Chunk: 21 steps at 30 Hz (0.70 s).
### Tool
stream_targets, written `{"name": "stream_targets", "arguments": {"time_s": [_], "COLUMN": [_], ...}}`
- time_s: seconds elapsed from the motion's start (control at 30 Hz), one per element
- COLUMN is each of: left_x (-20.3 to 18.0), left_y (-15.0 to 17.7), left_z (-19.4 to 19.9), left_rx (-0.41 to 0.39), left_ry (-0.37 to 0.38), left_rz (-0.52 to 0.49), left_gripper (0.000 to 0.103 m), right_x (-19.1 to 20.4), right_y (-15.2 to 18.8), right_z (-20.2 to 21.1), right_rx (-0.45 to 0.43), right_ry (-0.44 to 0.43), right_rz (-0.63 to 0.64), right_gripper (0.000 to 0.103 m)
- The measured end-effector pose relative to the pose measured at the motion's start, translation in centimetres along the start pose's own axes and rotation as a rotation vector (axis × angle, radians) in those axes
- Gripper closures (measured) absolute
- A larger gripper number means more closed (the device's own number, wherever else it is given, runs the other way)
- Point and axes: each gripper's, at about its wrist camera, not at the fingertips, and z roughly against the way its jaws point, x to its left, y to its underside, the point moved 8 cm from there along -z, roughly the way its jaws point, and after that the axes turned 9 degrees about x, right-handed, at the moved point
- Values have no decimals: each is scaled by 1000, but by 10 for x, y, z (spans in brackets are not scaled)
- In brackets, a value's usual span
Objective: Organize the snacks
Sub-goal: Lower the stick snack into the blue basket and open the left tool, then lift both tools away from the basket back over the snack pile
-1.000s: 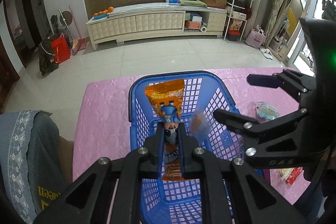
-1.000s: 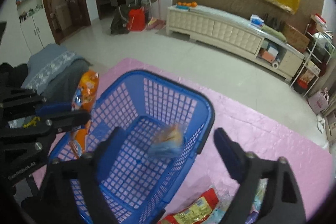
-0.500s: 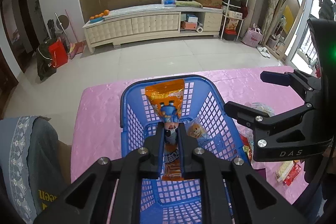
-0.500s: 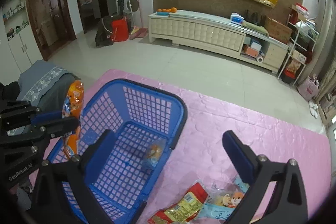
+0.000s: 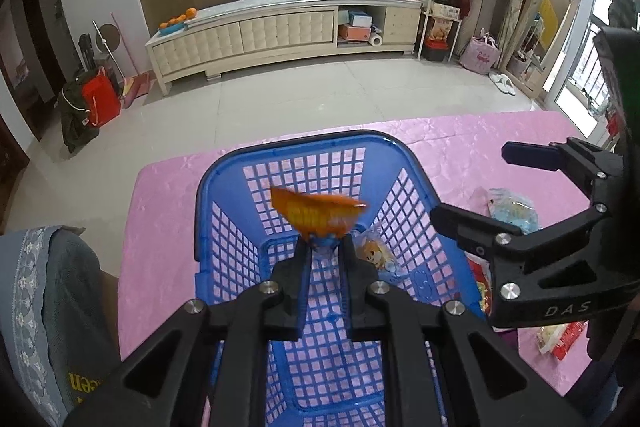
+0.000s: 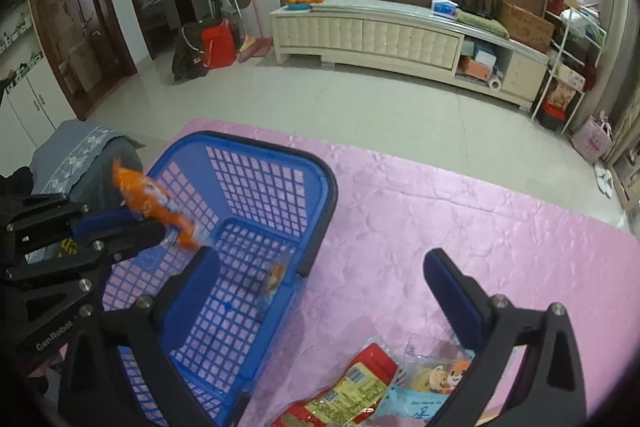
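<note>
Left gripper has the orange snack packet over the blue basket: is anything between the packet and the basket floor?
Nothing visible blocks it. The orange packet hangs from the left gripper above the open blue basket. One small snack bag already lies on the basket floor toward its right wall, leaving bare floor beside it.

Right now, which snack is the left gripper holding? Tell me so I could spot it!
Find the blue basket on the pink table cover. Above its open top, the left gripper pinches an orange snack packet. It is the only orange one, and the only one up in the air; a clear packet lies on the basket floor.
</note>
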Motion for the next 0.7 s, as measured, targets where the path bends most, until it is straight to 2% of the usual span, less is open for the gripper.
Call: {"name": "stream_targets", "arguments": {"time_s": [0.03,0.07,0.13,0.17,0.23,0.43,0.7], "left_x": [2,4,9,9,8,5,-15], "left_y": [-2,-3,-4,-3,-2,6,14], "left_z": [-2,-3,-5,-6,-5,10,53], "left_rx": [-5,-7,-10,-15,-15,-20,-67], "left_ry": [-2,-4,-26,-23,-15,-33,-28], "left_rz": [8,18,33,30,19,14,6], "left_gripper": [83,61,44,41,36,35,31], "right_x": [-2,-3,-6,-7,-9,-10,-12], "right_y": [0,-1,-1,0,0,5,17], "right_z": [-1,-2,-1,0,2,18,59], "right_rx": [-1,-2,-8,-12,-13,-20,-49], "right_ry": [2,-3,-10,-15,-16,-17,-5], "right_rz": [-1,-5,-18,-25,-32,-39,-42], "right_gripper": [0,0,0,0,0,0,0]}}
